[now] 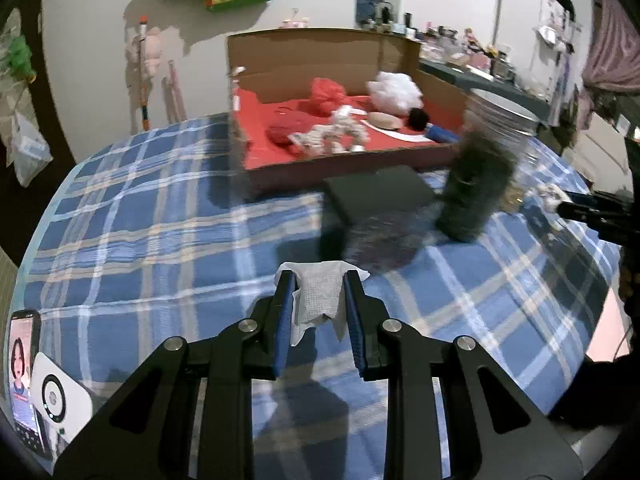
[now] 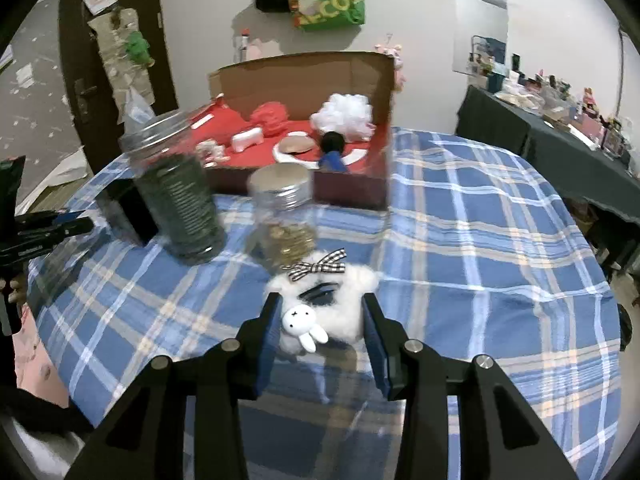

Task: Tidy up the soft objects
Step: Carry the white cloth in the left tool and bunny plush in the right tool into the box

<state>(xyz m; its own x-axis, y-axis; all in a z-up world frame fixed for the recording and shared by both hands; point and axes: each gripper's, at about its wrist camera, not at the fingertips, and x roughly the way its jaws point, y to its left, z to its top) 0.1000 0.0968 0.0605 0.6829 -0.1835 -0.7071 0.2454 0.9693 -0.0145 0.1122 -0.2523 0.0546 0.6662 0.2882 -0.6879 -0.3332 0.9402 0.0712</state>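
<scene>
a: what's the left gripper [image 1: 318,300] got?
b: clamped on a white mesh cloth [image 1: 318,300], above the plaid-covered counter [image 1: 140,220].
a: the right gripper [image 2: 322,316]?
b: pinching a fluffy white plush [image 2: 340,300] with a bunny charm [image 2: 302,326]. only its view shows the coin jar [image 2: 286,216] whole; the cardboard box [image 2: 352,76] lies beyond.

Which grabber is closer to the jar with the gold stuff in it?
Right. The right gripper, holding the fluffy white toy, sits just in front of the gold jar. The left gripper, holding a white cloth, is farther off to the side.
</scene>
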